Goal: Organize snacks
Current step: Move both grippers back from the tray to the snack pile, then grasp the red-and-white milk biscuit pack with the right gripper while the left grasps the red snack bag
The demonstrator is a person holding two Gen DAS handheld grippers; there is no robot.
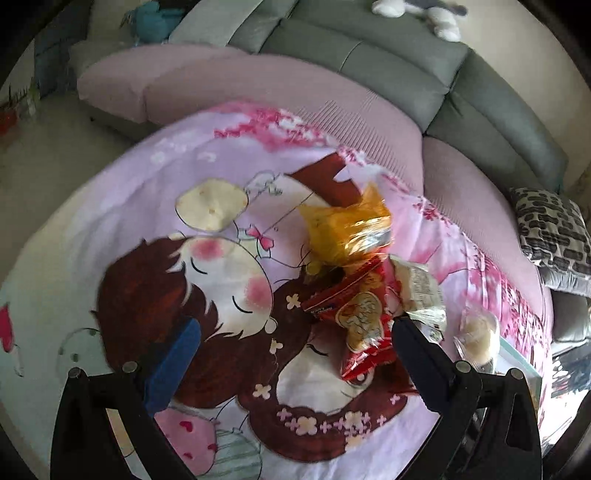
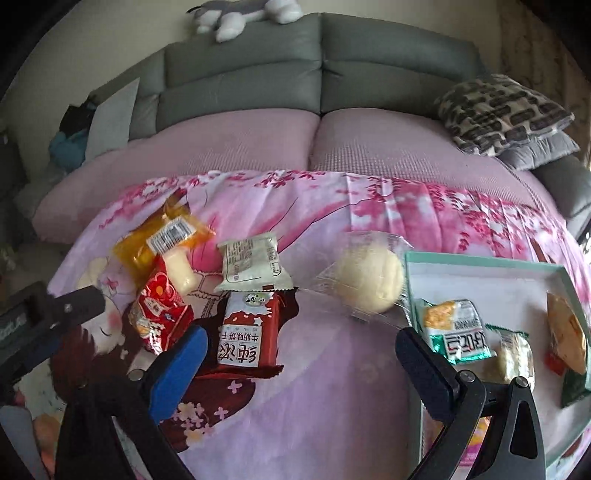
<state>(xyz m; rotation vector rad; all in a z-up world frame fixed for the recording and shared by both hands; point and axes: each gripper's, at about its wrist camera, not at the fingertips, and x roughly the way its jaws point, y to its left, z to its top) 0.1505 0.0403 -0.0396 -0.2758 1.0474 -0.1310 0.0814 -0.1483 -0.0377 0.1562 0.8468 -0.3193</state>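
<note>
Snacks lie on a cartoon-print cloth. An orange packet (image 2: 162, 240) (image 1: 347, 229), a red packet (image 2: 162, 317) (image 1: 362, 317), a white packet (image 2: 255, 262) (image 1: 421, 291), a dark red biscuit packet (image 2: 247, 332) and a wrapped round bun (image 2: 369, 277) (image 1: 476, 336) lie loose. A teal-rimmed white tray (image 2: 480, 260) at the right holds several packets. My right gripper (image 2: 295, 350) is open and empty, near the biscuit packet and bun. My left gripper (image 1: 295, 343) is open and empty, just left of the red packet; it also shows in the right wrist view (image 2: 74, 306).
A pink and grey sofa (image 2: 321, 85) runs behind the cloth, with a patterned cushion (image 2: 506, 110) at the right and a plush toy (image 2: 243, 14) on its back. The floor (image 1: 44, 155) lies to the left.
</note>
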